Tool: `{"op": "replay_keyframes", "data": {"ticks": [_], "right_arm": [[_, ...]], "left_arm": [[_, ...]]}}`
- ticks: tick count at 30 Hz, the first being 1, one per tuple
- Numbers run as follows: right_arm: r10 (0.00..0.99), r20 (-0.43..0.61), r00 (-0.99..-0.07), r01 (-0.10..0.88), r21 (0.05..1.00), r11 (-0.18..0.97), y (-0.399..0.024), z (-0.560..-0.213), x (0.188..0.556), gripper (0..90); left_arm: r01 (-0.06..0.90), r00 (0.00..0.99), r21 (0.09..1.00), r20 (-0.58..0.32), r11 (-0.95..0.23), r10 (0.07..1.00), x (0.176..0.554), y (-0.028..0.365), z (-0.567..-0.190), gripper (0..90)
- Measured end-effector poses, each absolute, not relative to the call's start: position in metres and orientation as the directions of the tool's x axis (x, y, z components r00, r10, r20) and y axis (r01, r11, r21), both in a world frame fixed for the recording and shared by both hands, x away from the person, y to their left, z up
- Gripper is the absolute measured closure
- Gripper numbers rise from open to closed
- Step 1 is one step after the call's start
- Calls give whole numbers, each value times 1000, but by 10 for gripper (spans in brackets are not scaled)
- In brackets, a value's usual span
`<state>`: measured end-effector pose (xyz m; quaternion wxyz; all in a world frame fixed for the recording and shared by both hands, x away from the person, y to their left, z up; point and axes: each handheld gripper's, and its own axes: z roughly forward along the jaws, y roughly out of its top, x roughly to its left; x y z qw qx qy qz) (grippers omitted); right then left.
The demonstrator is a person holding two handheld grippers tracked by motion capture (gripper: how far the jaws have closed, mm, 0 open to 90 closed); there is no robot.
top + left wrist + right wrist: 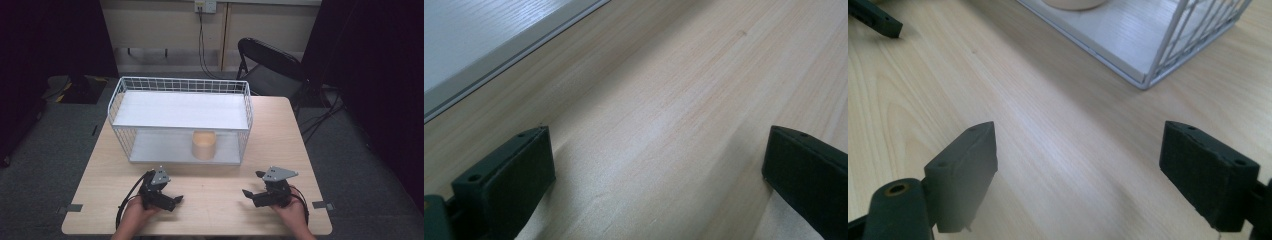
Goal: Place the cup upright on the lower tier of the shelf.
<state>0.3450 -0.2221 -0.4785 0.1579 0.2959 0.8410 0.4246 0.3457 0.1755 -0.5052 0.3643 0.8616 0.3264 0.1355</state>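
From the high view, our left gripper (170, 198) and right gripper (251, 194) rest on the table (215, 210), jaws apart, empty; the cup (204, 145) sits on the rack's (180, 117) lower shelf. Both gripper views (jaws wide) show nothing grasped: reaching remains.

Black folding chair (272, 65) on grey carpet (65, 145), beige wall (165, 25) behind.

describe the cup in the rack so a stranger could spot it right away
On the light wooden table stands a white wire rack with two white shelves. On its lower shelf, right of the middle, stands the cup: a short, round, tan cylinder, open on top, the lone warm-coloured thing among white shelves and wires.
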Motion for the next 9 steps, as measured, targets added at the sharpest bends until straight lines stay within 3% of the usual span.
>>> {"op": "replay_keyframes", "data": {"ticks": [9], "right_arm": [[645, -6, -764, 392, 790, 471, -235, -492, 339, 150]], "left_arm": [[464, 750, 716, -5, -521, 661, 346, 175, -505, 0]]}}
